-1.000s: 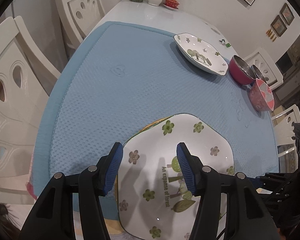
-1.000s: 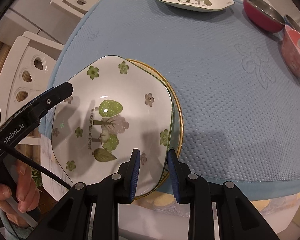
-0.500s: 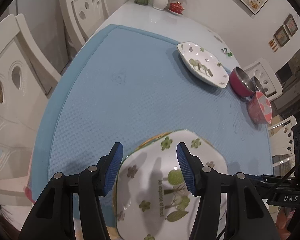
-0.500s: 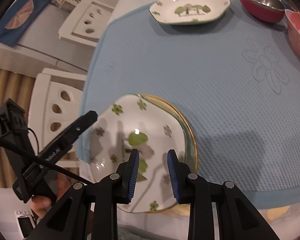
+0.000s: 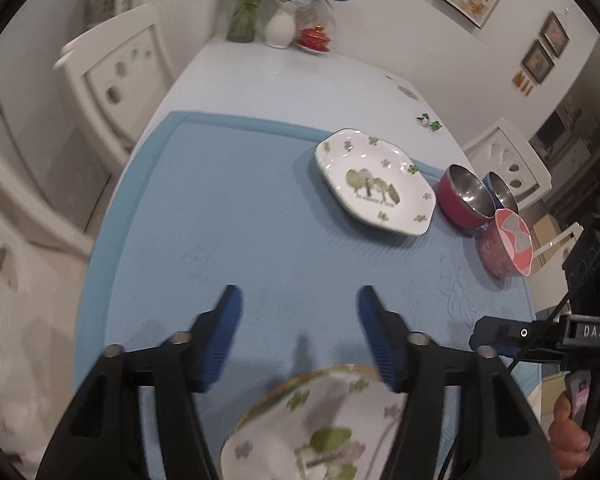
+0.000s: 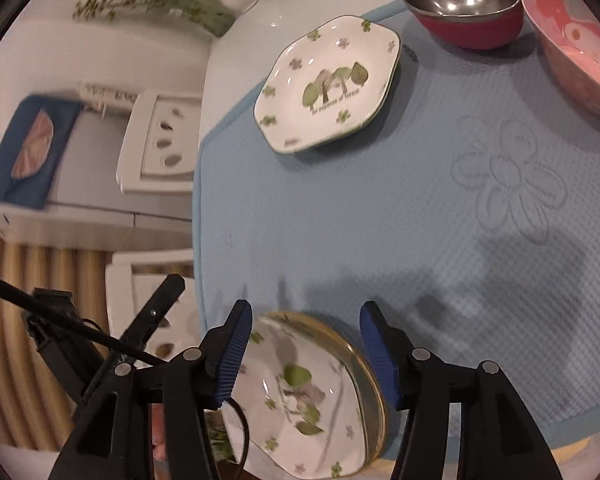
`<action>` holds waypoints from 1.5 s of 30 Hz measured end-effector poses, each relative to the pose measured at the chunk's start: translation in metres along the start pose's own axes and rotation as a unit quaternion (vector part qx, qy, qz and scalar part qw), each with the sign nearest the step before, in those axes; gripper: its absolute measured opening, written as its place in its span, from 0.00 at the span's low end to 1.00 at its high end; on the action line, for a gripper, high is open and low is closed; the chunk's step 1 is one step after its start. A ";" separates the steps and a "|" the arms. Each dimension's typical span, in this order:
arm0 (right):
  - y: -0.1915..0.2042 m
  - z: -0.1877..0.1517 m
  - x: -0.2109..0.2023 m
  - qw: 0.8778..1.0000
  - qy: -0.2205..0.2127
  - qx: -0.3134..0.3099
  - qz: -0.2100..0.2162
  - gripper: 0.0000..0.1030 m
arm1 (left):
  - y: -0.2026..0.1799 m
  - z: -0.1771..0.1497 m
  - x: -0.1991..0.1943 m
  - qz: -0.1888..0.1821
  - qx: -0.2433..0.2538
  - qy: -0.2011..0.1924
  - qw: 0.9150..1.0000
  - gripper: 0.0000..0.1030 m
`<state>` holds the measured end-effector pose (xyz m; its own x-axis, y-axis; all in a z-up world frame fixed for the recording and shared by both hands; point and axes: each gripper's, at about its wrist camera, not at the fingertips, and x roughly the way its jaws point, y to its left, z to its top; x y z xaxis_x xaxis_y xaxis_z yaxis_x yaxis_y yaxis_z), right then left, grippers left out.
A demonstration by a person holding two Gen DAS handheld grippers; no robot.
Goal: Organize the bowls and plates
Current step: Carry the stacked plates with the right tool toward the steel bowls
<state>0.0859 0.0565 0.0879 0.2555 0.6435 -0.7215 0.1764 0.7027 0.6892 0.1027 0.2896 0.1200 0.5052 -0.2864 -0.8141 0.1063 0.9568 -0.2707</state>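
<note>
A white flowered plate [image 5: 320,432] lies on a gold-rimmed plate at the near edge of the blue mat [image 5: 260,220]; it also shows in the right wrist view [image 6: 300,396]. A second white tree-pattern plate [image 5: 374,182] [image 6: 328,84] lies at the far right of the mat. Beside it stand a red steel-lined bowl [image 5: 462,196] [image 6: 464,8], a blue bowl [image 5: 500,190] and a pink bowl [image 5: 506,246] [image 6: 576,44]. My left gripper [image 5: 300,320] is open and empty above the stack. My right gripper [image 6: 306,344] is open and empty above the stack's rim.
White chairs [image 5: 116,80] stand along the table's left side and one [image 5: 508,164] at the far right. Vases with flowers [image 5: 280,20] and a small red dish [image 5: 314,38] stand at the table's far end. The right gripper's body [image 5: 540,332] shows at the left view's right edge.
Both grippers have risen and drawn back from the stacked plates. The right gripper's jaws, narrow before, have opened wide. The far plate and bowls look closer in the right view.
</note>
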 end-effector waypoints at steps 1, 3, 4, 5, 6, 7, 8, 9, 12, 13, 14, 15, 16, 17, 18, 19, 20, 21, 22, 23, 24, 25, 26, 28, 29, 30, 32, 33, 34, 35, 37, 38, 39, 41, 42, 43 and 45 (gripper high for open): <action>-0.002 0.007 0.000 1.000 -0.001 0.011 0.008 0.53 | -0.004 0.008 0.004 -0.007 0.006 -0.002 1.000 0.67; -0.007 0.017 -0.006 1.000 -0.013 0.019 0.004 0.53 | -0.009 0.019 0.010 -0.020 0.013 -0.005 1.000 0.68; -0.009 0.023 -0.008 1.000 -0.022 0.020 -0.005 0.53 | -0.011 0.029 0.018 -0.026 0.013 0.000 1.000 0.69; -0.011 0.031 -0.009 0.999 -0.037 0.017 -0.022 0.53 | -0.012 0.035 0.023 -0.030 0.011 0.004 0.999 0.69; -0.011 0.036 -0.009 0.998 -0.044 0.014 -0.031 0.53 | -0.013 0.042 0.029 -0.038 0.009 0.007 0.999 0.69; -0.013 0.042 -0.011 0.998 -0.050 0.012 -0.037 0.53 | -0.013 0.051 0.037 -0.047 0.007 0.009 0.999 0.69; -0.016 0.051 -0.009 0.997 -0.056 0.010 -0.043 0.53 | -0.013 0.058 0.042 -0.049 0.006 0.010 0.999 0.69; -0.018 0.057 -0.007 0.997 -0.060 0.012 -0.046 0.53 | -0.014 0.065 0.049 -0.050 0.006 0.011 0.999 0.69; -0.030 0.080 -0.001 0.996 -0.073 0.020 -0.057 0.53 | -0.017 0.086 0.071 -0.052 0.013 0.016 0.998 0.69; -0.032 0.086 0.002 0.995 -0.076 0.022 -0.061 0.53 | -0.018 0.093 0.079 -0.056 0.017 0.020 0.998 0.69; -0.036 0.095 0.007 0.994 -0.080 0.025 -0.065 0.53 | -0.019 0.100 0.088 -0.061 0.020 0.025 0.998 0.69; -0.038 0.100 0.010 0.994 -0.081 0.027 -0.067 0.53 | -0.019 0.107 0.098 -0.061 0.021 0.030 0.997 0.69; -0.041 0.107 0.014 0.994 -0.081 0.029 -0.071 0.53 | -0.019 0.111 0.105 -0.063 0.023 0.033 0.997 0.69; -0.043 0.112 0.018 0.993 -0.082 0.030 -0.074 0.53 | -0.019 0.117 0.116 -0.067 0.025 0.039 0.997 0.69; -0.046 0.118 0.022 0.993 -0.081 0.029 -0.080 0.53 | -0.019 0.121 0.125 -0.065 0.024 0.043 0.997 0.69; -0.047 0.122 0.025 0.993 -0.080 0.027 -0.085 0.53 | -0.018 0.126 0.136 -0.064 0.024 0.046 0.997 0.69; -0.049 0.126 0.028 0.992 -0.081 0.025 -0.092 0.53 | -0.017 0.132 0.147 -0.066 0.022 0.051 0.996 0.69; -0.050 0.130 0.032 0.991 -0.082 0.021 -0.099 0.53 | -0.015 0.137 0.159 -0.066 0.017 0.057 0.996 0.69; -0.051 0.132 0.033 0.991 -0.084 0.017 -0.103 0.53 | -0.014 0.142 0.169 -0.066 0.014 0.062 0.996 0.69; -0.053 0.135 0.035 0.990 -0.085 0.013 -0.108 0.53 | -0.014 0.145 0.178 -0.068 0.013 0.065 0.995 0.68; -0.054 0.138 0.038 0.990 -0.085 0.008 -0.113 0.53 | -0.014 0.148 0.185 -0.069 0.012 0.067 0.995 0.68; -0.054 0.139 0.040 0.989 -0.085 0.005 -0.117 0.52 | -0.014 0.151 0.193 -0.068 0.012 0.070 0.995 0.67; -0.054 0.141 0.042 0.989 -0.086 0.001 -0.120 0.50 | -0.015 0.154 0.199 -0.069 0.011 0.072 0.995 0.67; -0.055 0.145 0.045 0.988 -0.090 -0.009 -0.125 0.46 | -0.017 0.157 0.209 -0.076 0.012 0.072 0.994 0.62; -0.055 0.146 0.047 0.987 -0.093 -0.017 -0.130 0.41 | -0.019 0.157 0.213 -0.078 0.015 0.073 0.994 0.56; -0.054 0.148 0.048 0.986 -0.096 -0.024 -0.136 0.38 | -0.020 0.155 0.215 -0.078 0.018 0.072 0.994 0.50; -0.053 0.149 0.049 0.981 -0.108 -0.038 -0.153 0.27 | -0.024 0.154 0.222 -0.081 0.025 0.076 0.994 0.29; -0.053 0.150 0.050 0.981 -0.111 -0.041 -0.156 0.26 | -0.025 0.153 0.223 -0.077 0.028 0.075 0.994 0.28; -0.053 0.150 0.051 0.981 -0.111 -0.044 -0.155 0.24 | -0.025 0.154 0.223 -0.077 0.030 0.072 0.994 0.28; -0.052 0.151 0.052 0.981 -0.110 -0.049 -0.153 0.22 | -0.024 0.153 0.222 -0.078 0.031 0.070 0.994 0.28; -0.046 0.154 0.057 0.981 -0.107 -0.060 -0.152 0.21 | -0.022 0.153 0.220 -0.090 0.029 0.071 0.993 0.28; -0.043 0.153 0.059 0.978 -0.106 -0.070 -0.163 0.21 | -0.020 0.151 0.216 -0.095 0.028 0.073 0.992 0.28; -0.041 0.153 0.060 0.976 -0.107 -0.077 -0.172 0.21 | -0.019 0.149 0.214 -0.096 0.030 0.075 0.992 0.28; -0.040 0.154 0.061 0.974 -0.110 -0.088 -0.179 0.21 | -0.017 0.140 0.206 -0.094 0.038 0.080 0.992 0.28; -0.039 0.154 0.062 0.974 -0.109 -0.091 -0.179 0.21 | -0.017 0.136 0.204 -0.092 0.038 0.082 0.992 0.28; -0.039 0.154 0.061 0.974 -0.107 -0.095 -0.178 0.21 | -0.015 0.130 0.199 -0.091 0.035 0.083 0.992 0.28; -0.040 0.154 0.061 0.973 -0.100 -0.113 -0.174 0.21 | -0.009 0.115 0.189 -0.100 0.027 0.090 0.990 0.28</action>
<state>0.2410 0.0212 0.0263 0.4006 0.2982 -0.8663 0.0778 0.9310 0.3565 0.2962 0.2326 0.0276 0.3083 -0.4710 -0.8265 0.2368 0.8794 -0.4129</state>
